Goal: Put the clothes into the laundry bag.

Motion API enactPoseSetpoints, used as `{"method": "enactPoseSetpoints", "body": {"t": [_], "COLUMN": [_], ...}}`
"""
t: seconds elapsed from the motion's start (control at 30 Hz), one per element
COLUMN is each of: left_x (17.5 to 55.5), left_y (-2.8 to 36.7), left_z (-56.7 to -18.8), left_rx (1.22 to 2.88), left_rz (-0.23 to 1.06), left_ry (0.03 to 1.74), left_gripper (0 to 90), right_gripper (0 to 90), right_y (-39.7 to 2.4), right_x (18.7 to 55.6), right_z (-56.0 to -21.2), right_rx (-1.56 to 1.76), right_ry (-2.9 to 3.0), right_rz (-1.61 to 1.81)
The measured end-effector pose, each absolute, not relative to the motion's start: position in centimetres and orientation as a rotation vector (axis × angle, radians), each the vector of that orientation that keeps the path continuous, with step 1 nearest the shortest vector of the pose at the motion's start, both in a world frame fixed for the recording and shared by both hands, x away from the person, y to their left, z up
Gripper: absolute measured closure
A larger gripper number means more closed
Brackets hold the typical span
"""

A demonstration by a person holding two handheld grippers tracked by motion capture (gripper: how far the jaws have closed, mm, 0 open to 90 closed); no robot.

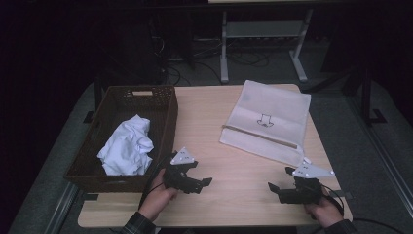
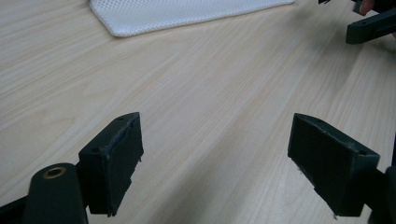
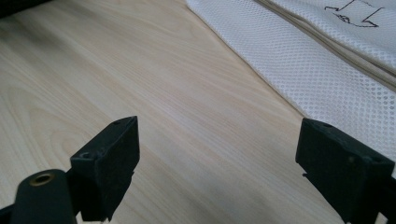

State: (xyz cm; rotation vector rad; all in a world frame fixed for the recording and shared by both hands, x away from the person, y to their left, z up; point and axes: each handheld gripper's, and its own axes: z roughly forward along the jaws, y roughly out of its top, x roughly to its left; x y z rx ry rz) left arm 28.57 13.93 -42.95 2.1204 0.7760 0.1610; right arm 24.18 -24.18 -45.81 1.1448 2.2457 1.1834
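I'm holding both tongs low over the tabletop (image 1: pixel 234 146), left tongs (image 1: pixel 198 171) and right tongs (image 1: pixel 281 178) gaping wide with nothing in them. The white mesh bag (image 1: pixel 268 122) is lying flat just ahead of my right tongs, the crumpled white cloth (image 1: pixel 127 146) sitting in the brown basket (image 1: pixel 165 122) at my left. I'm judging it best to go in low for the bag's near edge and pinch a single layer.

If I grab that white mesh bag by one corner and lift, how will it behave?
The white mesh bag will probably go floppy and drape, since it lies flat and thin on the table. It looks light, being open-weave fabric in the right gripper view. A push would likely bunch it up or slide it across the smooth wood.
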Motion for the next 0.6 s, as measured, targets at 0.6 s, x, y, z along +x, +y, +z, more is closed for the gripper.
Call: {"method": "enactPoseSetpoints", "body": {"t": [0.6], "left_x": [29.4], "left_y": [13.8], "left_z": [-41.4], "left_rx": [2.076], "left_rz": [0.131], "left_ry": [0.799], "left_gripper": [17.5], "right_gripper": [12.8], "right_y": [-24.2], "right_x": [24.3], "right_z": [-45.9], "right_rx": [1.155], "right_ry": [2.232], "right_rz": [1.181]}}
